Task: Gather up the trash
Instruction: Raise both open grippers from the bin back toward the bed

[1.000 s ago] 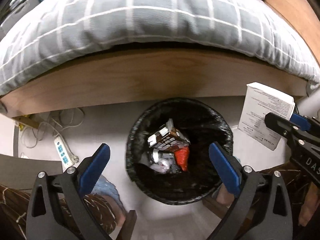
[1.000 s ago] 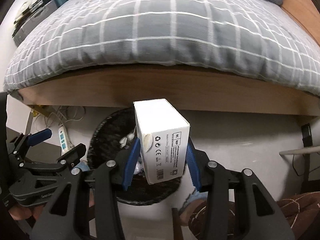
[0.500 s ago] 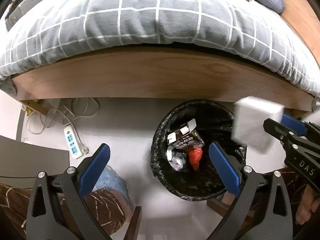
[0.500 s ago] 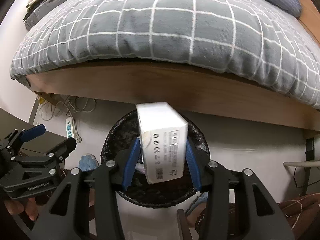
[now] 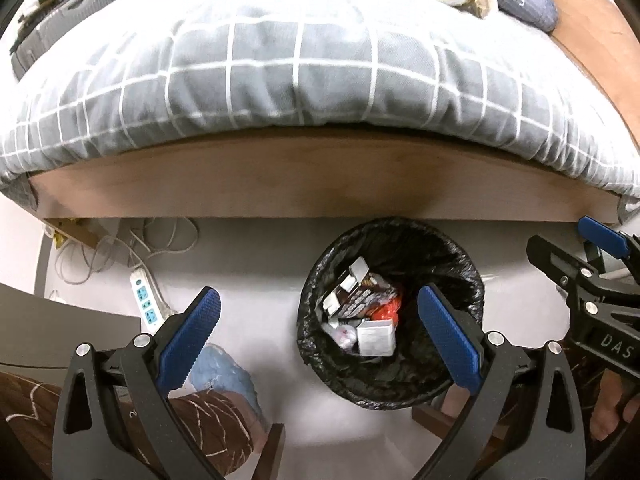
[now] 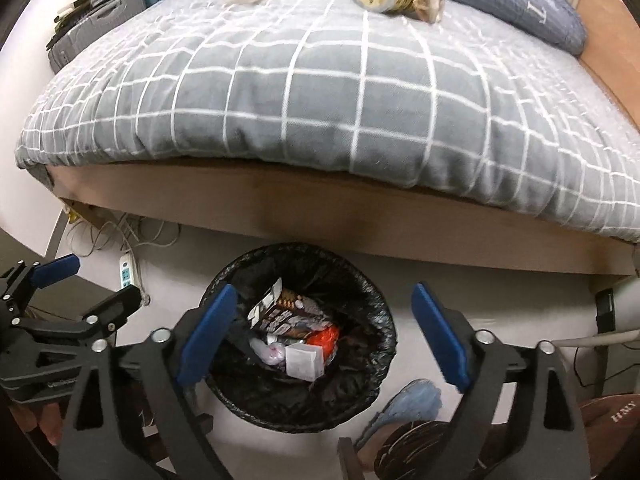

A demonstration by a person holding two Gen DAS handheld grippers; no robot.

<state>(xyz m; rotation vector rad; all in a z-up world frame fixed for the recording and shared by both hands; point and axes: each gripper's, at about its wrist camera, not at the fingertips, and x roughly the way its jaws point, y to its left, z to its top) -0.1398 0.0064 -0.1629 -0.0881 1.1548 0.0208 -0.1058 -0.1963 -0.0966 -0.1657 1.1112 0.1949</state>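
White box [image 6: 305, 361] lies binned below right tongs [image 6: 320, 334].

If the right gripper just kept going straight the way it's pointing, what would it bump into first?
Probably the trash in the black-lined bin: the open right gripper points into its mouth, at the white box on top. Depth is hard to judge.

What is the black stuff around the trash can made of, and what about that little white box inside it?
The black liner looks like thin plastic film: it is glossy and crinkled, with creases that catch the light. The white box among the trash looks like matte cardboard: flat faces, sharp folded edges, small print on it. What is inside it cannot be seen.
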